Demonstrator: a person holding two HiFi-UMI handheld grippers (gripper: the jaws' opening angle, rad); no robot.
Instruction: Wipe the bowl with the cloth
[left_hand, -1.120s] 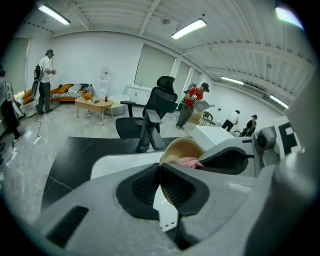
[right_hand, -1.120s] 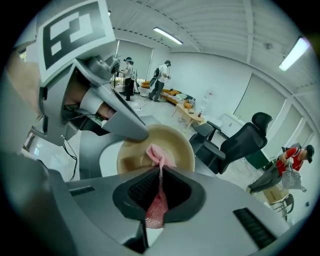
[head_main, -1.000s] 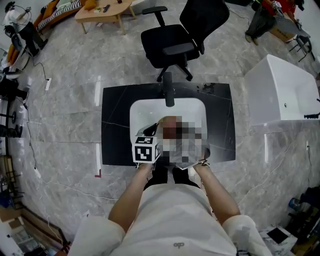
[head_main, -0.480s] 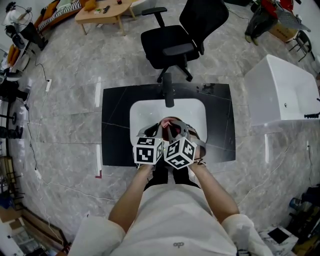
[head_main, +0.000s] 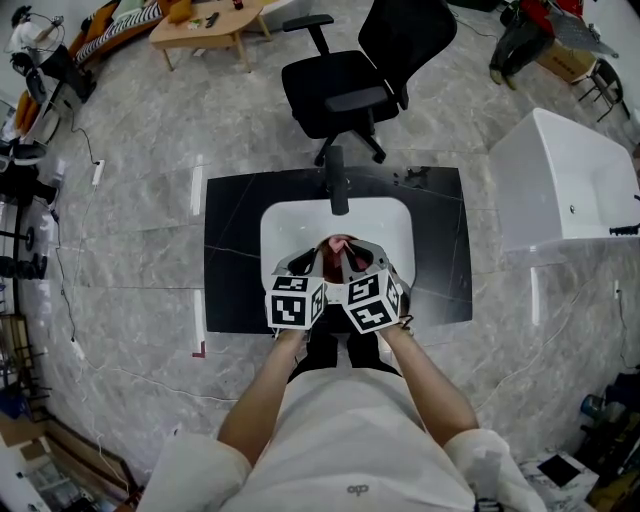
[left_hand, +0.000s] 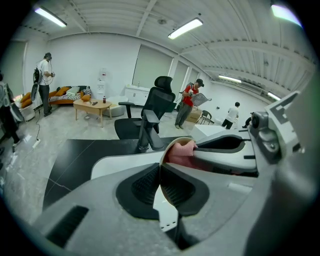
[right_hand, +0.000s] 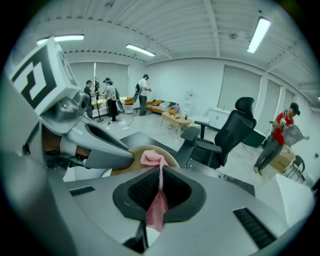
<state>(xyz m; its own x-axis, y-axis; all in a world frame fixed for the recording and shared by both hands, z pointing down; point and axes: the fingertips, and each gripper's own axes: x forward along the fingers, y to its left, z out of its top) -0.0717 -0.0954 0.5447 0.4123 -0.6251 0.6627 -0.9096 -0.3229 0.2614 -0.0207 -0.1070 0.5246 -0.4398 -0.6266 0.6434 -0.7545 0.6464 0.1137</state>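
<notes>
I hold a tan bowl (head_main: 332, 264) above the white sink (head_main: 285, 225). My left gripper (head_main: 303, 268) is shut on the bowl's rim; in the left gripper view the thin rim of the bowl (left_hand: 163, 154) stands edge-on between the left gripper's (left_hand: 160, 172) pads. My right gripper (head_main: 368, 265) is shut on a pink mesh cloth (right_hand: 157, 206). The cloth runs forward between the right gripper's (right_hand: 160, 180) pads, and its bunched end lies on the bowl (right_hand: 171, 158). The cloth (left_hand: 182, 150) also shows inside the bowl in the left gripper view.
The sink is set in a black counter (head_main: 235, 250) with a black faucet (head_main: 337, 185) at its far side. A black office chair (head_main: 350, 70) stands beyond the counter, and a white tub (head_main: 570, 180) to the right. Several people stand far back in the room.
The right gripper's marker cube has shifted a little to the right and turned. The left gripper and the bowl have stayed in place.
</notes>
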